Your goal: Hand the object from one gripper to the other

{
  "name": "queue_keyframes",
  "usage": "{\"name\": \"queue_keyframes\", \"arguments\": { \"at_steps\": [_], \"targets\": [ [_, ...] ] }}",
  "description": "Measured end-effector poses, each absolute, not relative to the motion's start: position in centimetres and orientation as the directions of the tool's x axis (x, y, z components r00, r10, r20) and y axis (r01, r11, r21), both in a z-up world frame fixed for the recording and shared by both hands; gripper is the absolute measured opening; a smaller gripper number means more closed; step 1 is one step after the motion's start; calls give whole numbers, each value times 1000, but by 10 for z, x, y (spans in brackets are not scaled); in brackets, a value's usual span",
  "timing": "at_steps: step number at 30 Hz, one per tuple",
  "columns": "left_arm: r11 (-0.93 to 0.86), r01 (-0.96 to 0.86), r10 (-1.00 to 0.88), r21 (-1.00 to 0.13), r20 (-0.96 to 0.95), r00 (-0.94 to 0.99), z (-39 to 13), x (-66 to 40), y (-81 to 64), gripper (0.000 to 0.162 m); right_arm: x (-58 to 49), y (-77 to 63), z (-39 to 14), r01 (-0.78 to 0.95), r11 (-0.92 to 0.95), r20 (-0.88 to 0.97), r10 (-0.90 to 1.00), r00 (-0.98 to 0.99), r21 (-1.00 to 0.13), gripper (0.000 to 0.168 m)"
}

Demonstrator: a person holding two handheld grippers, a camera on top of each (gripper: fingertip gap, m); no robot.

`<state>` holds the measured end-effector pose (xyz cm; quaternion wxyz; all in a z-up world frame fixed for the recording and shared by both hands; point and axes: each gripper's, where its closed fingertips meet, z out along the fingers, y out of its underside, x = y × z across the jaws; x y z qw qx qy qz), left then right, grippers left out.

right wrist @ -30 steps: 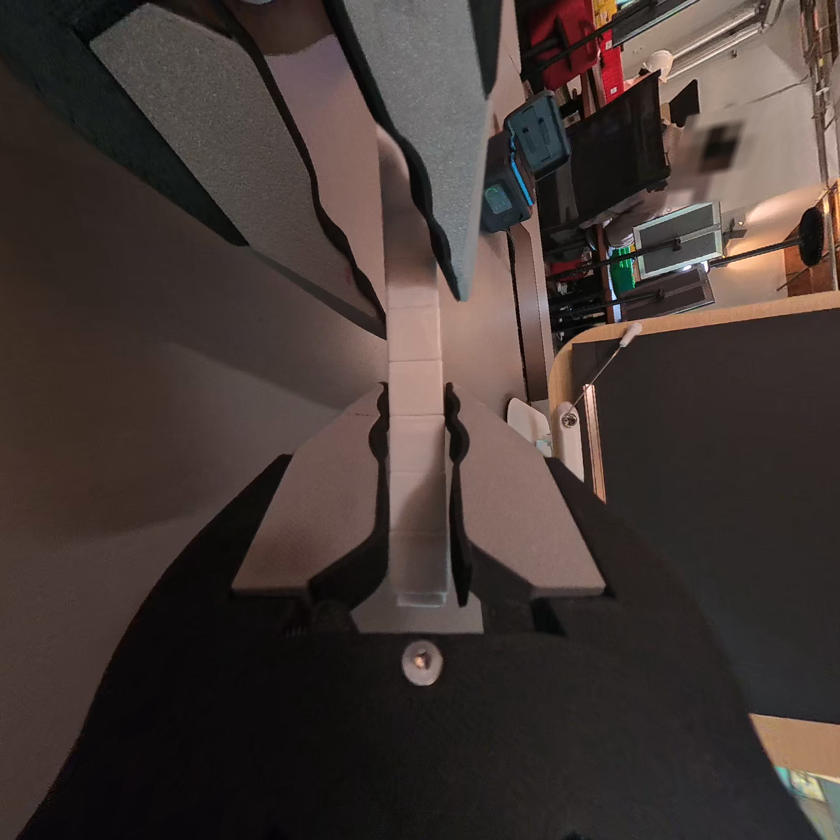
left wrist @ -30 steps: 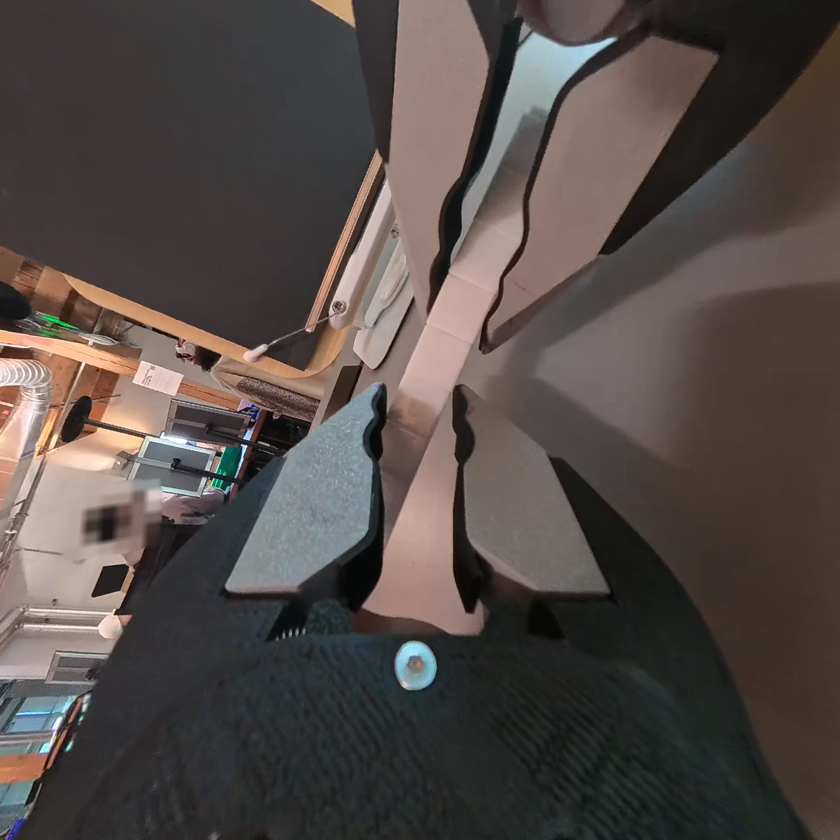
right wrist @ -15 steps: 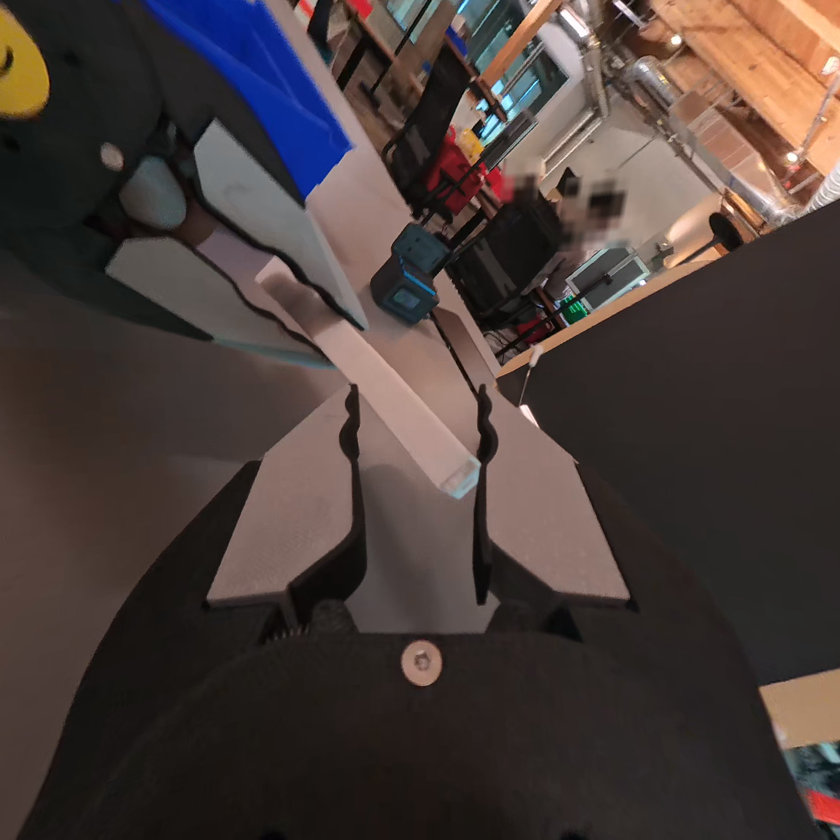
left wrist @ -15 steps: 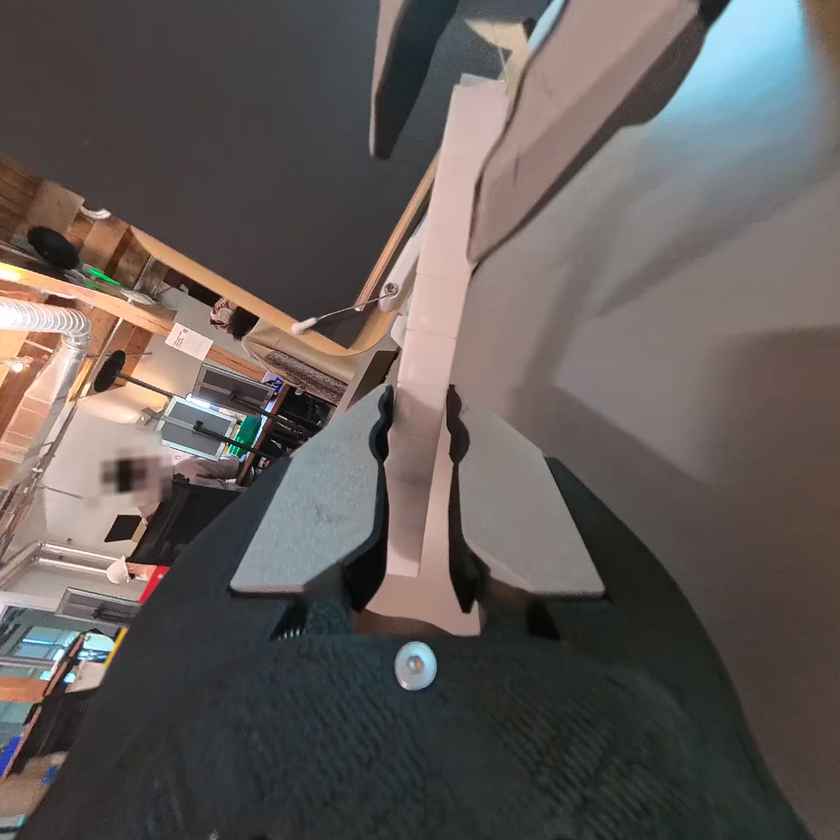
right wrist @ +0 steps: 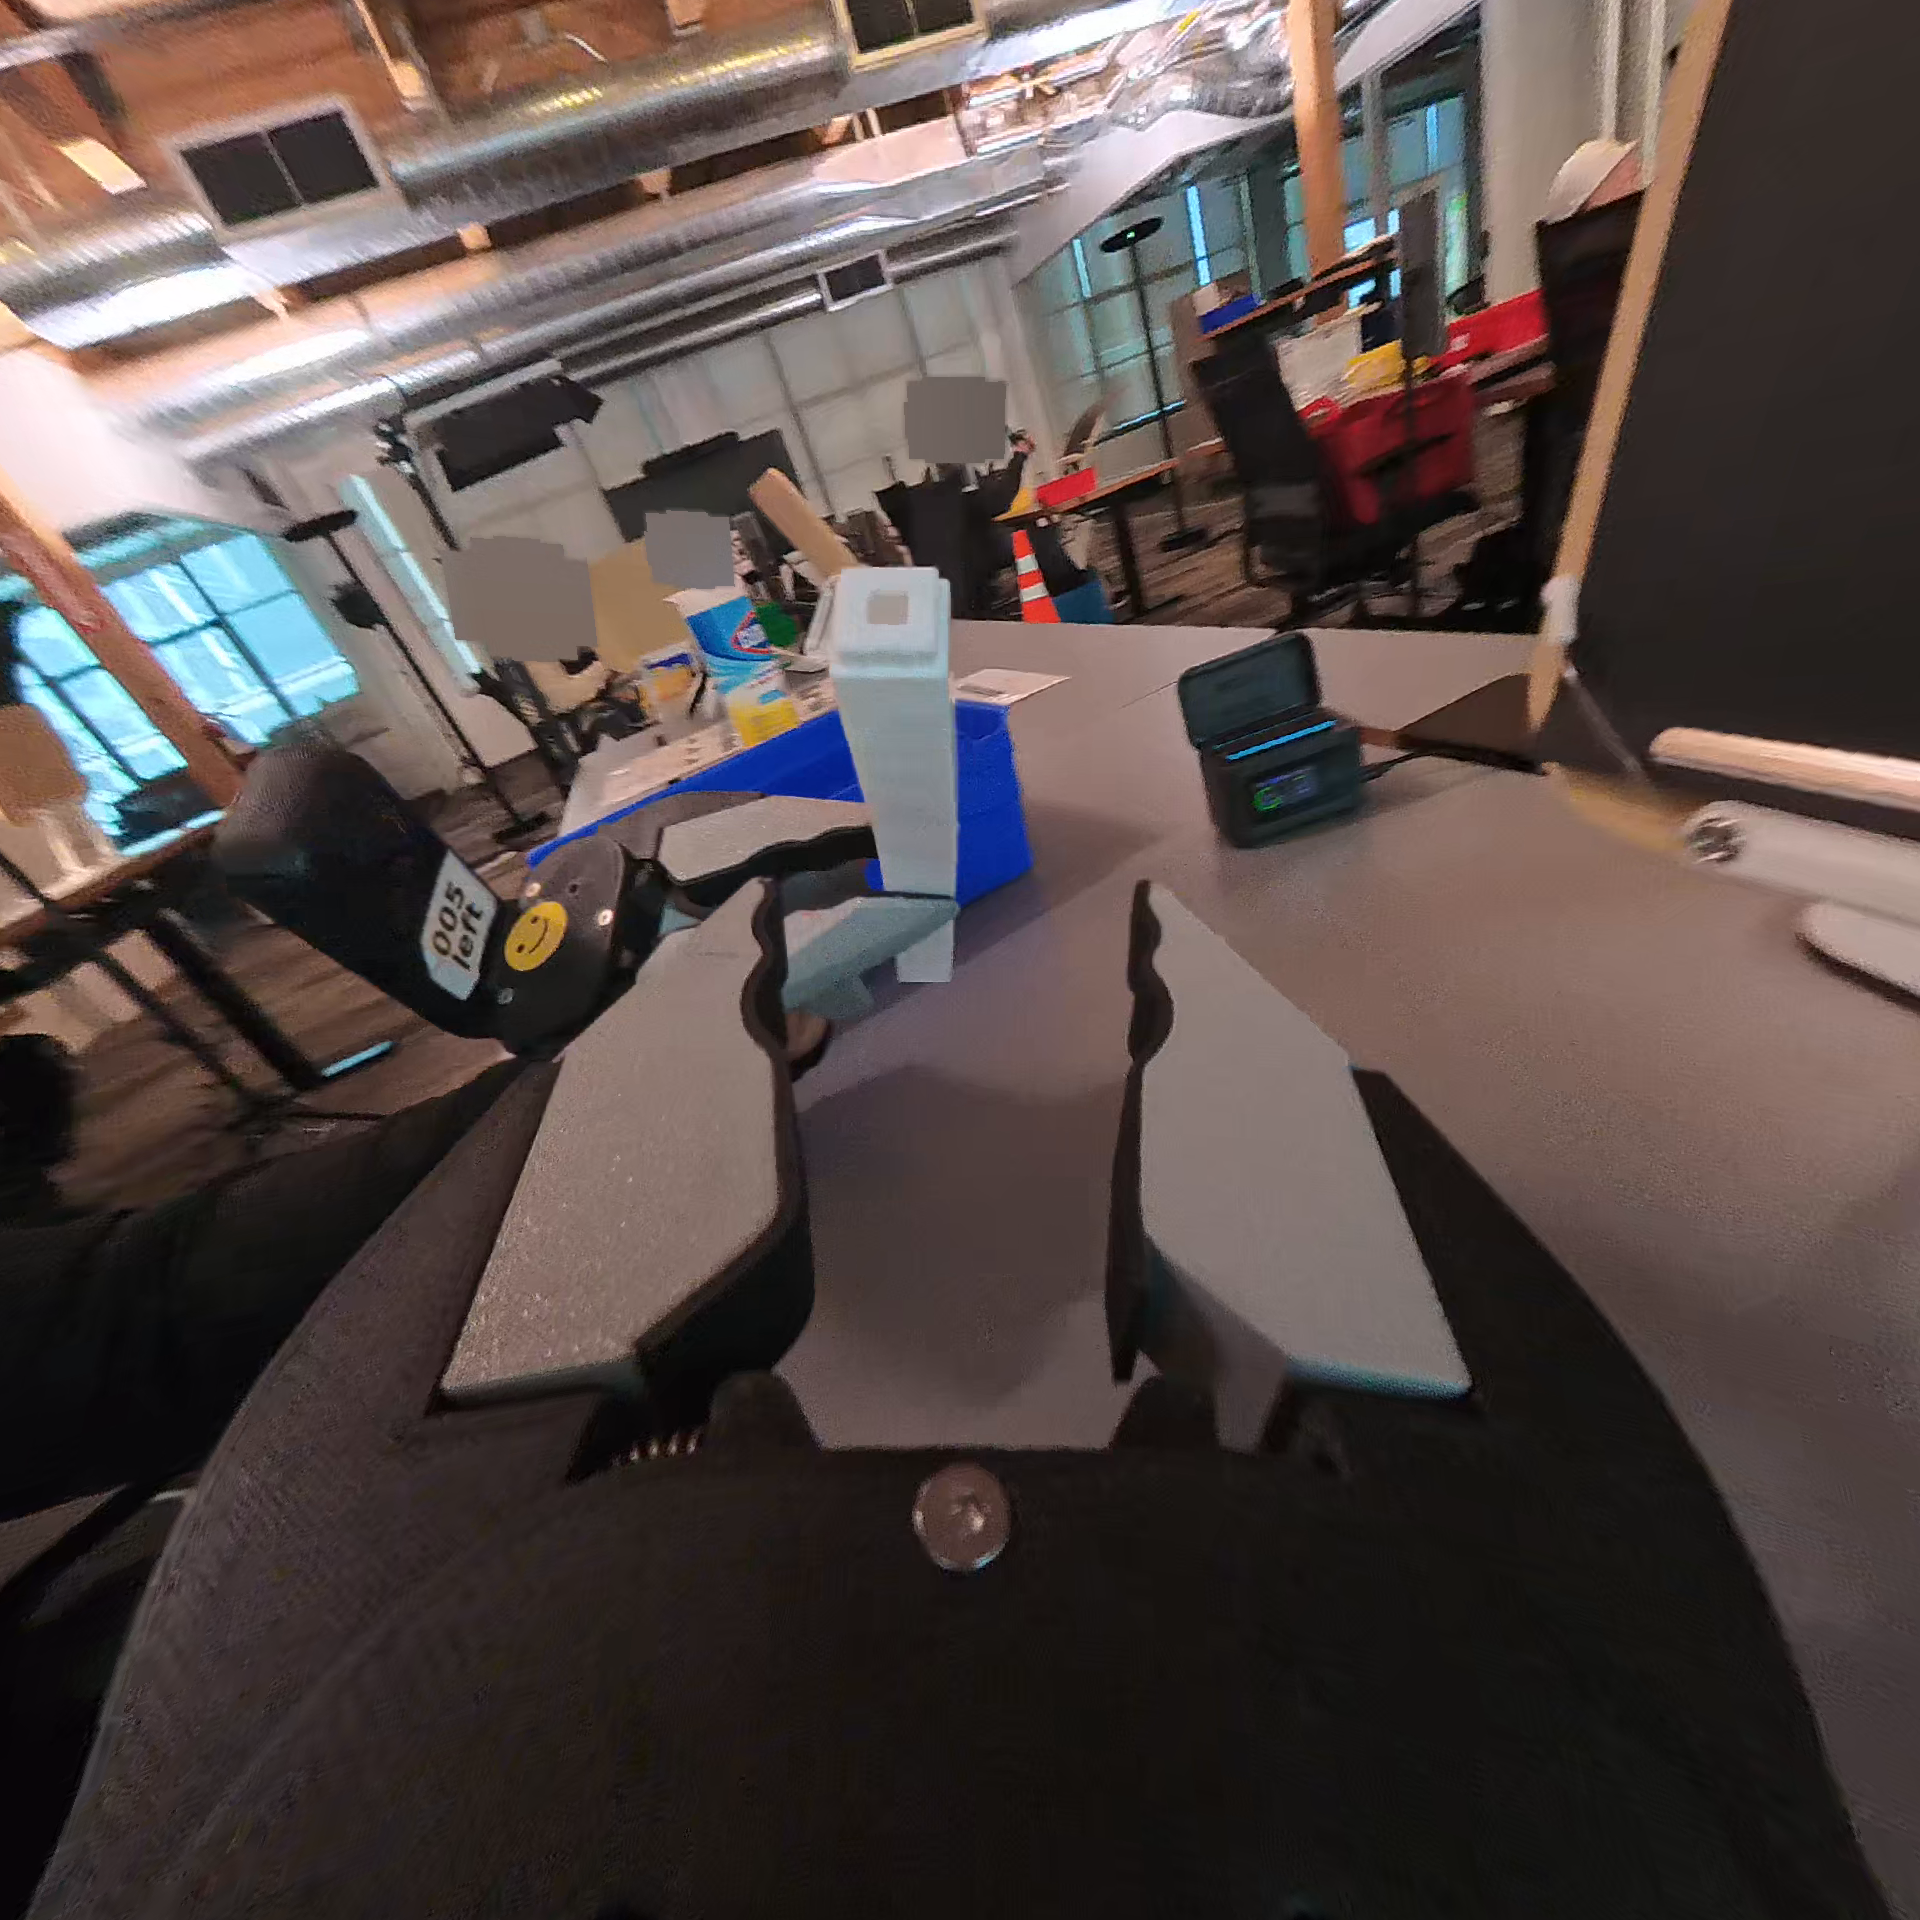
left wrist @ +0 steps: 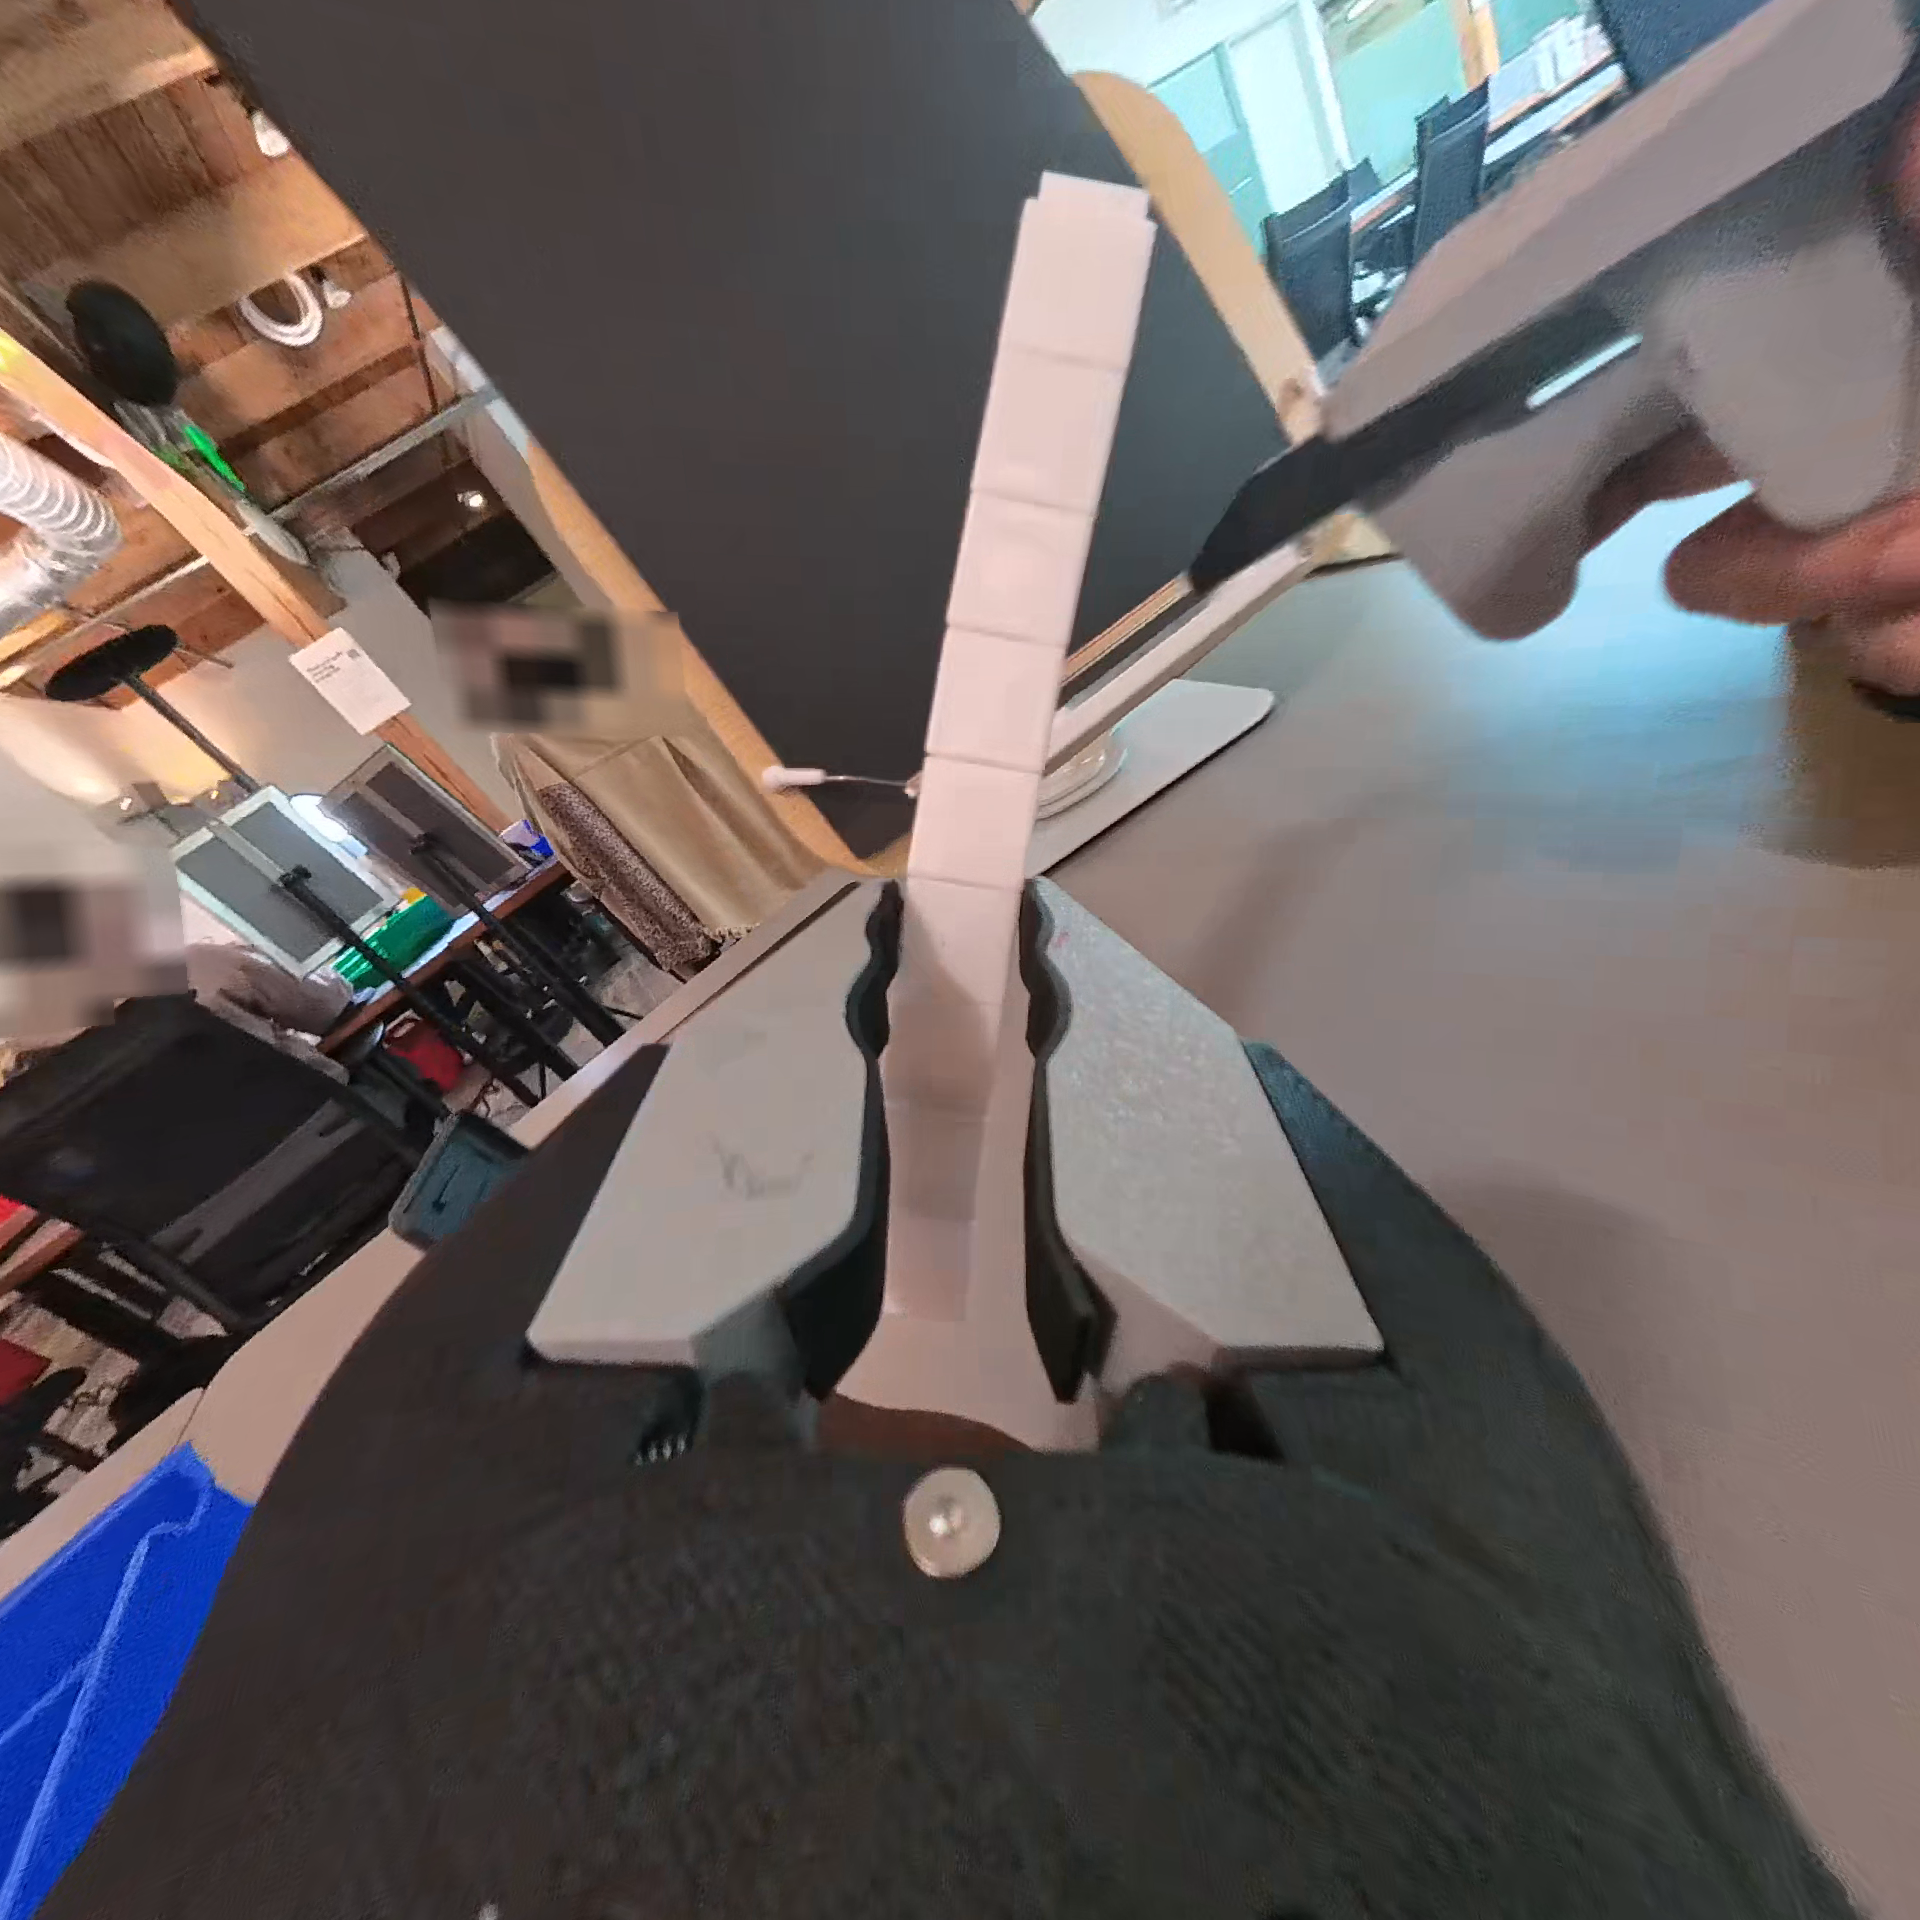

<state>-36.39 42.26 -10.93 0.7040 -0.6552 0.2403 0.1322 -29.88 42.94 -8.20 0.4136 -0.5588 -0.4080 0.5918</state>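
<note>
Left gripper: jaws clamped on the base of the long white segmented square bar, long axis running straight out beyond them. Right gripper: jaws apart, empty, clear of the bar above the grey bench.

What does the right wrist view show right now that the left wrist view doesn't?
Only the right wrist view shows the right gripper open and empty, the dark charging case and the blue bin's full side behind the bar. Only the left wrist view shows the left gripper up close, shut on the white segmented bar, plus a hand at the right edge. Both show the bar upright over the grey table.
</note>
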Motion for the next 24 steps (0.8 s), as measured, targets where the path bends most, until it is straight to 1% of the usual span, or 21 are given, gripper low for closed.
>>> {"name": "queue_keyframes", "arguments": {
  "at_steps": [5, 6, 8, 10, 12, 16, 20, 24],
  "targets": [
    [126, -527, -201, -840, -542, 816, -117, -340, 421, 21, -310, 420, -94, 7, -314, -314, 948, -57, -949, 60],
    [130, -531, -211, -837, -547, 810, -118, -337, 420, 21, -311, 418, -94, 3, -309, -309, 949, -65, -951, 57],
    [134, -539, -245, -831, -555, 795, -123, -329, 419, 21, -312, 414, -92, -15, -308, -305, 948, -91, -951, 45],
    [138, -550, -254, -824, -566, 784, -125, -323, 419, 22, -312, 413, -92, -16, -312, -309, 946, -98, -950, 25],
    [132, -548, -259, -826, -562, 785, -127, -321, 419, 21, -312, 416, -94, -9, -309, -307, 948, -87, -951, 21],
    [117, -515, -299, -849, -525, 797, -131, -318, 419, 20, -309, 422, -95, -3, -300, -299, 951, -76, -954, 19],
    [105, -499, -296, -860, -507, 810, -131, -323, 419, 25, -304, 435, -93, -7, -187, -187, 982, 24, -982, 19],
    [101, -470, -296, -877, -478, 827, -128, -327, 419, 24, -300, 445, -94, 59, 40, 49, 988, 149, -997, 18]
  ]
}}
